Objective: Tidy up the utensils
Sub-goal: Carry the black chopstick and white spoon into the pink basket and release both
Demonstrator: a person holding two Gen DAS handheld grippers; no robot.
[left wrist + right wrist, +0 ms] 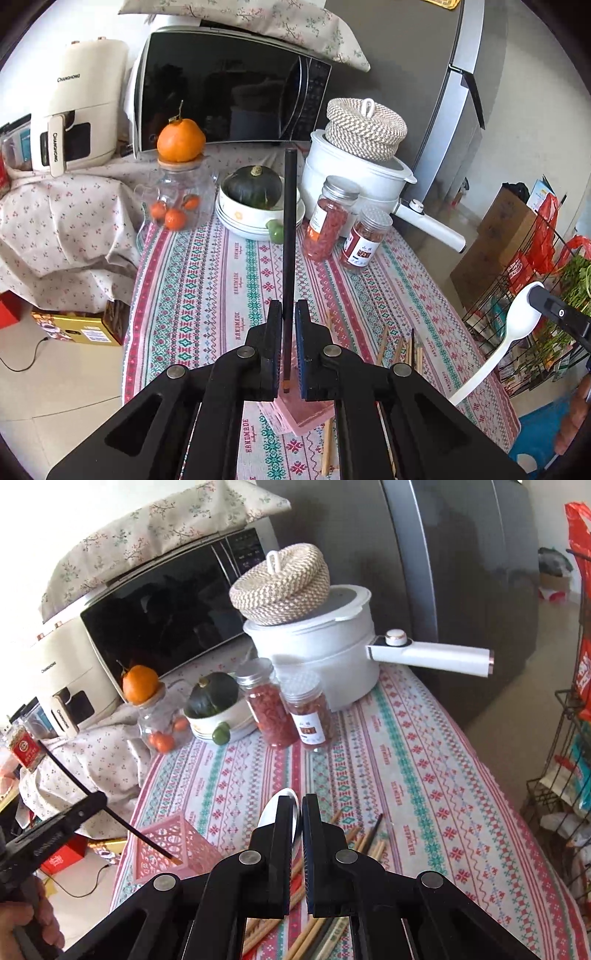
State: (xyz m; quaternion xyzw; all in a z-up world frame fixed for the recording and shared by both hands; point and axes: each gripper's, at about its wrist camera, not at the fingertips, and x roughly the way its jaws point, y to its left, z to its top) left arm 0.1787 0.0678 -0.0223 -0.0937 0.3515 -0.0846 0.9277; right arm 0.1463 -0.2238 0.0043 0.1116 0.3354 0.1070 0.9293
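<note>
At frame bottom, chopsticks half hidden behind right tongs pinching white spoon, left tongs loosely around black chopstick, tip over pink basket.

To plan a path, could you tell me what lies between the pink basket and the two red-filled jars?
Nothing: between the pink basket and the jars, the right wrist view shows only bare tablecloth.
</note>
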